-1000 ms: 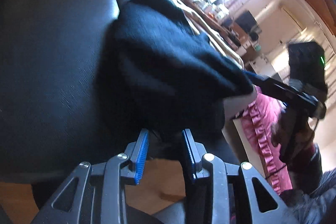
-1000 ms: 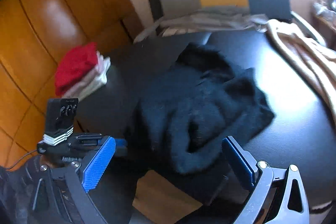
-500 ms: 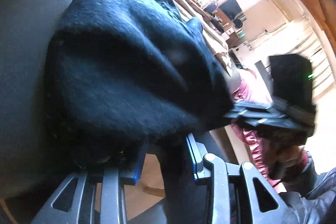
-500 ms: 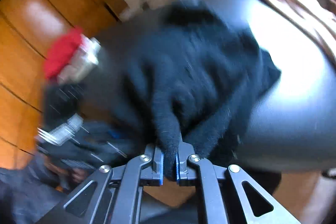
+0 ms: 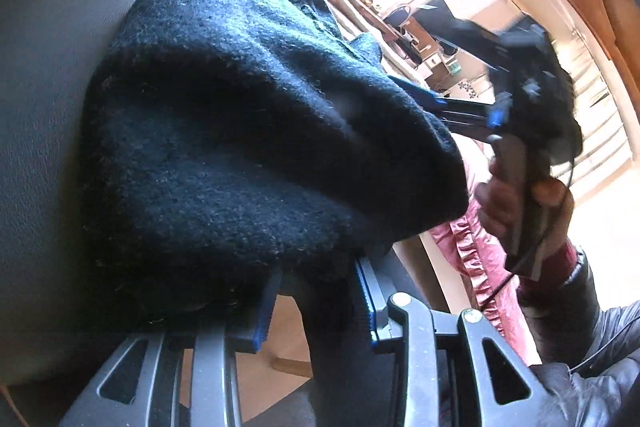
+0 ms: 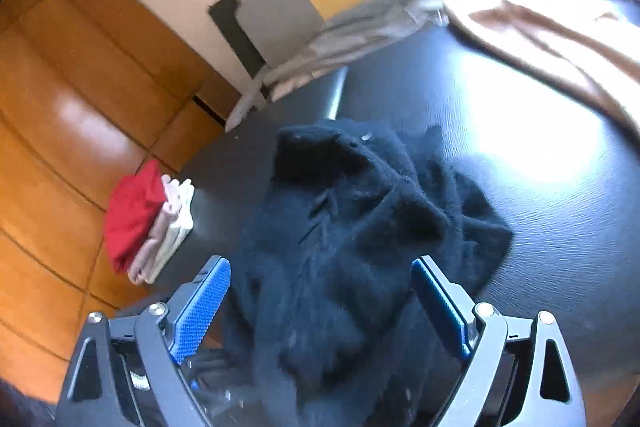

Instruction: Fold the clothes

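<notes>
A black knit sweater [image 6: 352, 235] lies bunched on a black leather surface [image 6: 560, 227]. My right gripper [image 6: 320, 307] hovers over its near edge, open, with blue pads [image 6: 200, 311] on either side of the cloth and not pressing it. In the left wrist view the sweater [image 5: 240, 127] fills the middle and its lower edge hangs between the narrowly set fingers of my left gripper [image 5: 316, 303], which looks shut on a thick fold. The right gripper [image 5: 500, 107] shows there too, held by a hand [image 5: 520, 195] at the sweater's far side.
A folded stack with a red piece on top [image 6: 148, 223] sits at the surface's left edge. A beige garment [image 6: 540, 35] and a grey one [image 6: 352, 31] lie at the back. Pink ruffled fabric [image 5: 480, 267] hangs beside the right edge. An orange wood floor [image 6: 60, 147] lies to the left.
My right gripper shut on the sweater's edge half a second ago and has now let go and pulled back. The left gripper kept its hold while the sweater bunched closer to it.
</notes>
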`<state>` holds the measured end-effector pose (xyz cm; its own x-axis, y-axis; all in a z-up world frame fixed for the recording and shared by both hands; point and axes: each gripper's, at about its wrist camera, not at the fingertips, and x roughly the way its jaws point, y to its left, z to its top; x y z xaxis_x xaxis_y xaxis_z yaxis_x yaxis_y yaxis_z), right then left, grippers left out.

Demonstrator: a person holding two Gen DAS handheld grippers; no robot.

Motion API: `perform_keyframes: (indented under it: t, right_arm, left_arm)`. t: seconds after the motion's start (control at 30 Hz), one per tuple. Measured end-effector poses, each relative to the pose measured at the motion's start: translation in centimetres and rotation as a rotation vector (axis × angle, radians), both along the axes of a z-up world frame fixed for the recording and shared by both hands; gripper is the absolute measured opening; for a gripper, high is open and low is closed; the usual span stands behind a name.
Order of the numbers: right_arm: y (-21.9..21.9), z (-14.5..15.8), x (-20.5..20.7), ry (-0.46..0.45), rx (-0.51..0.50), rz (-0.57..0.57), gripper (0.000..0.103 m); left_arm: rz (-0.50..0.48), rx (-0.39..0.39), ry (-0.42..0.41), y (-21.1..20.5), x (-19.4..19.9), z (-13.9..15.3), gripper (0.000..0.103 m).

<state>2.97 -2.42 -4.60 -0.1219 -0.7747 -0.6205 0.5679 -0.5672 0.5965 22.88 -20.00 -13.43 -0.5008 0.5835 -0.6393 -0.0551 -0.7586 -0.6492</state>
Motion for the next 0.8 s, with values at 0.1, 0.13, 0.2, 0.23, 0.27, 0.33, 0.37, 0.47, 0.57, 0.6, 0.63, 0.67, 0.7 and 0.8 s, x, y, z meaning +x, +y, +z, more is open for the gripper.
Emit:
perform_keyframes:
  t: [0.1, 0.13, 0.2, 0.23, 0.27, 0.33, 0.37, 0.47, 0.57, 0.6, 0.63, 0.67, 0.7, 0.8]
  right_arm:
    - [-1.8, -1.4, -0.5, -0.044, 0.034, -0.005, 0.093]
    - [-1.6, -1.4, -0.6, -0.04, 0.036, -0.015, 0.093]
    - [-1.2, -1.2, -0.3, -0.023, 0.039, -0.042, 0.093]
    - [-1.1, -1.1, 0.0, -0.012, 0.041, -0.057, 0.093]
    - [-0.9, -1.1, 0.3, -0.001, 0.052, -0.068, 0.093]
    - [-0.7, -1.2, 0.9, 0.017, 0.074, -0.088, 0.097]
    - [-0.7, -1.7, 1.0, 0.012, 0.094, -0.09, 0.098]
    - [-1.2, -2.8, 0.9, 0.007, 0.13, -0.103, 0.098]
    - [-2.2, -2.5, 0.2, 0.038, 0.12, -0.119, 0.099]
    - [-2.8, -2.2, -0.1, 0.064, 0.138, -0.116, 0.099]
    - [-3.4, -2.1, -0.4, 0.088, 0.161, -0.111, 0.098]
    - [-4.3, -2.3, -0.5, 0.104, 0.209, -0.09, 0.096]
    - [-5.2, -2.6, -0.5, 0.133, 0.263, -0.07, 0.089]
    - [-6.6, -1.4, 0.0, 0.258, 0.321, -0.024, 0.062]
  left_arm:
    - [-0.004, -0.006, 0.003, -0.1, 0.1, -0.1, 0.035]
    - [-0.004, -0.004, 0.005, -0.2, 0.2, -0.1, 0.035]
    - [0.0, -0.001, 0.015, -0.4, 0.4, 0.0, 0.035]
    - [0.002, -0.003, 0.023, -0.4, 0.5, 0.1, 0.035]
    - [0.003, -0.003, 0.03, -0.5, 0.6, 0.2, 0.035]
    - [0.005, 0.009, 0.035, -0.7, 0.6, 0.1, 0.035]
    - [0.006, 0.019, 0.034, -0.9, 0.7, 0.0, 0.035]
    - [0.008, 0.037, 0.031, -1.4, 0.8, -0.3, 0.035]
    - [0.007, 0.027, 0.03, -1.7, 1.0, -0.3, 0.035]
    - [0.004, 0.017, 0.032, -1.6, 1.1, -0.3, 0.035]
    - [0.003, 0.005, 0.034, -1.6, 1.2, -0.3, 0.035]
    - [0.004, -0.002, 0.034, -1.6, 1.3, -0.2, 0.035]
    - [0.006, -0.006, 0.034, -1.6, 1.4, -0.2, 0.035]
    - [0.026, -0.027, 0.042, -1.7, 1.8, 0.2, 0.035]
